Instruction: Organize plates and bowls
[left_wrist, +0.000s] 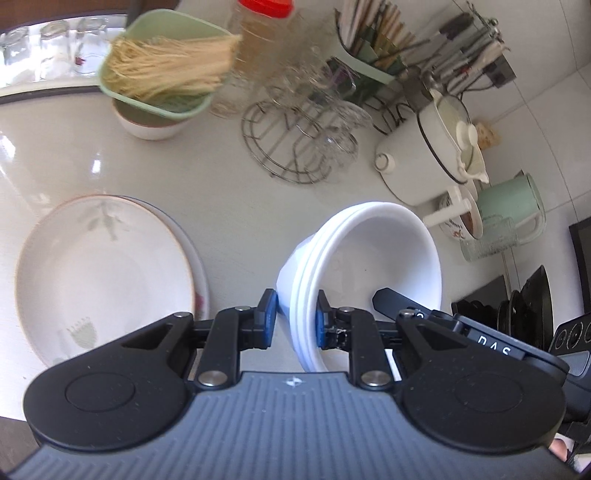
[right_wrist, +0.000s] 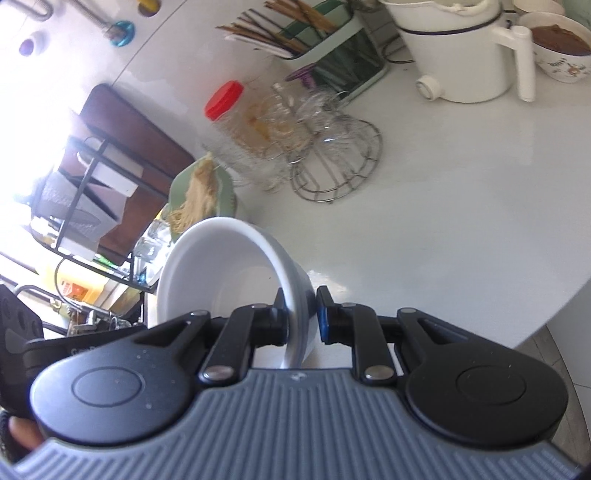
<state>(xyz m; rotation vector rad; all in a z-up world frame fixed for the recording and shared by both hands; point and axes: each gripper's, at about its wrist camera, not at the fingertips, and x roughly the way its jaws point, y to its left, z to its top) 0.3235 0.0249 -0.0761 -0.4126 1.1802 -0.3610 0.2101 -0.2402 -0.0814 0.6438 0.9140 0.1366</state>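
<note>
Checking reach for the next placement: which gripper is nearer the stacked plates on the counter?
Left. The left gripper, clamped on the rim of the white bowls, has the plates right beside it. The right gripper grips the bowls' opposite rim, farther from the plates.

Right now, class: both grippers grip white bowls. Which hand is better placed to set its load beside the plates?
Left. Its fingers pinch the stacked bowls beside the plates; the right wrist view shows no plates.
</note>
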